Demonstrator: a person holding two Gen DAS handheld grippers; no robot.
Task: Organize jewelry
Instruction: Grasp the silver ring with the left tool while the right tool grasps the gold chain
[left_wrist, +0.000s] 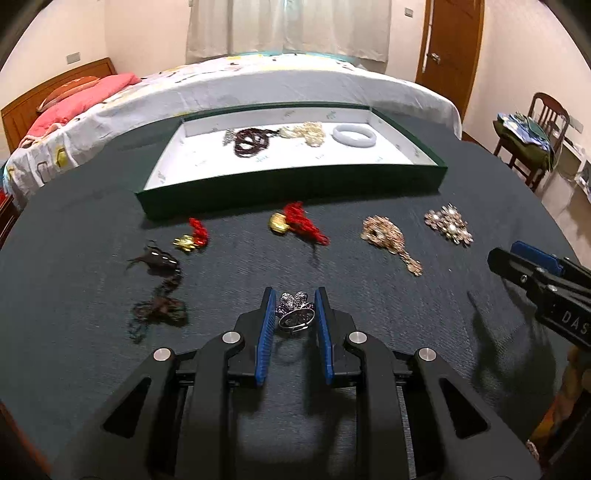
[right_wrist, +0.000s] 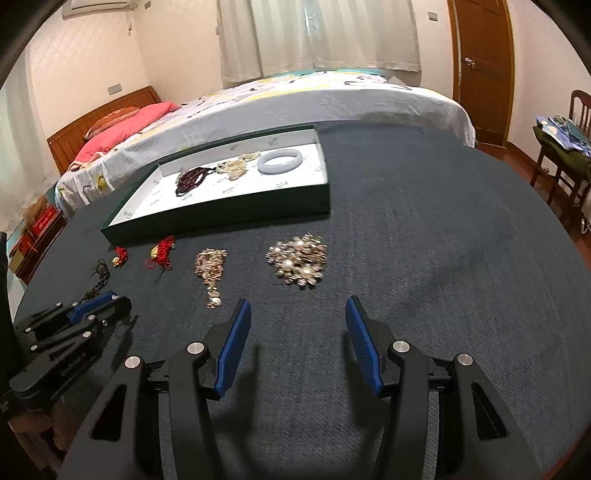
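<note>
A dark table (left_wrist: 369, 369) fills both views, with a green tray (left_wrist: 295, 181) at its far side, white inside. Three pieces already lie in the tray: a dark bead strand (left_wrist: 251, 140), a pale pearl cluster (left_wrist: 306, 133) and a white bangle (left_wrist: 354, 134). I judge the sorting under halfway, since more pieces are out on the table than in the tray.

Loose between the tray and the near edge lie, left to right, a dark tasselled piece (left_wrist: 159, 280), two red-corded gold charms (left_wrist: 192, 236) (left_wrist: 295, 225), a gold pendant brooch (left_wrist: 388, 236) and a pearl brooch (left_wrist: 448, 225).

The left gripper (left_wrist: 295, 314) has its blue pads closed on a small silver flower ring (left_wrist: 295, 312), low at the near middle of the table (whether it has left the cloth I cannot tell). The right gripper (right_wrist: 299, 332) stands parted and empty over bare cloth, near the pearl brooch.

Only the left wrist view shows the ring; in the right wrist view the left gripper's body hides it. The right view alone shows that nothing sits between the right pads.
</note>
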